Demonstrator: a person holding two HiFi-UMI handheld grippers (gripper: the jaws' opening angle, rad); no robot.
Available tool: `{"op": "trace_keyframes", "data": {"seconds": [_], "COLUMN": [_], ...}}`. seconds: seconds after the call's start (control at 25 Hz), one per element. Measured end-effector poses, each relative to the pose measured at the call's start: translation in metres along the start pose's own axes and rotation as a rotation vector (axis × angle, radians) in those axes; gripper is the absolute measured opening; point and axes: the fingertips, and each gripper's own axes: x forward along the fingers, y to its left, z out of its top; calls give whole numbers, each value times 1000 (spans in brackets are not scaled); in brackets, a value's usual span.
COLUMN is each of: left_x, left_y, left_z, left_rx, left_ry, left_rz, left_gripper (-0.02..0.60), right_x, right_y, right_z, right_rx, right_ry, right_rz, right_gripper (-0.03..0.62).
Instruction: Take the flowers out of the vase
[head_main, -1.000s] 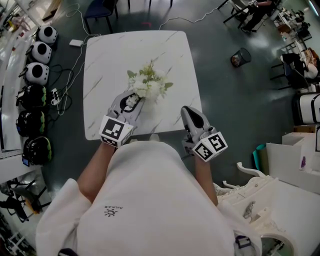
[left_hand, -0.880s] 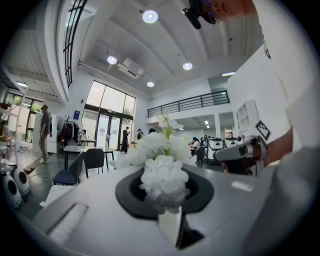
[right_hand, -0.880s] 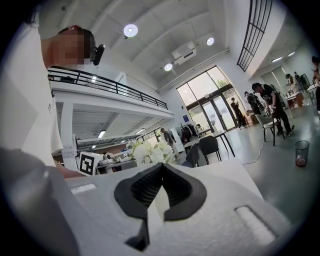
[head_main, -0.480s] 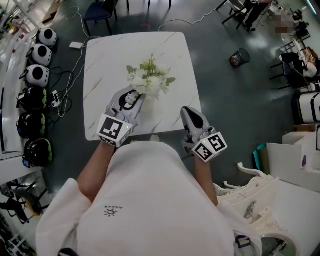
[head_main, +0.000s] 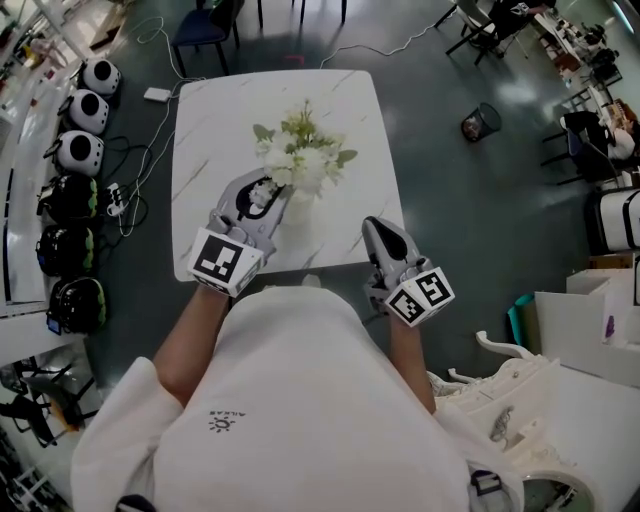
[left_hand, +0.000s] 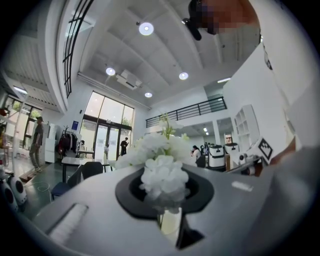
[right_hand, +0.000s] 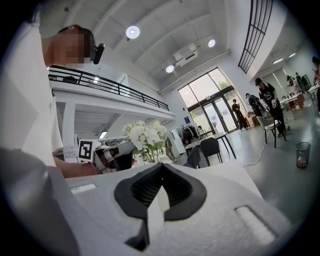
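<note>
Stands at the near edge of a white marble table, seen from above. Grasps the flowers with the left gripper, clenched narrow on the pale stems just under the white blooms. Holds the bunch over the middle of the table, with blooms and green leaves spreading away from the jaws. In the left gripper view, 1 white cluster right over the pads, with the stems pinched between them. Cannot make out the vase in any view.

Holds the right gripper over the table's near right corner, well apart from the flowers, clenched on nothing. From the right gripper view, looks across at the flowers and at the left gripper just beside them.

Wears a white top. On the dark floor left of the table, a row of 6 helmets, 3 white and 3 black, with cables near them. To the right of the table, well apart from it, a bin. Beyond the far edge, a chair.
</note>
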Motion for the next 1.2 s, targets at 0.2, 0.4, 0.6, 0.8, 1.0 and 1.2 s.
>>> {"op": "trace_keyframes", "data": {"seconds": [0.2, 0.4, 0.6, 0.8, 1.0, 1.2], "left_x": [-4, -8, -13, -17, -22, -22], "left_y": [6, 11, 18, 25, 23, 25], "left_z": [26, 43, 63, 79, 90, 95], "left_rx": [-6, 15, 5, -15, -8, -6], "left_ry": [-61, -75, -106, -135, -153, -158], "left_rz": [9, 11, 14, 13, 12, 17], "left_gripper": [43, 43, 43, 43, 43, 43], "right_x": [2, 6, 15, 25, 24, 28], "right_y": [4, 8, 17, 20, 22, 21], "right_z": [-1, -1, 0, 4, 5, 12], "right_rx": [1, -14, -34, -39, -47, -63], "right_ry": [-3, 2, 16, 7, -1, -9], "right_rz": [2, 9, 32, 42, 51, 62], "right_gripper": [0, 0, 0, 0, 0, 0]}}
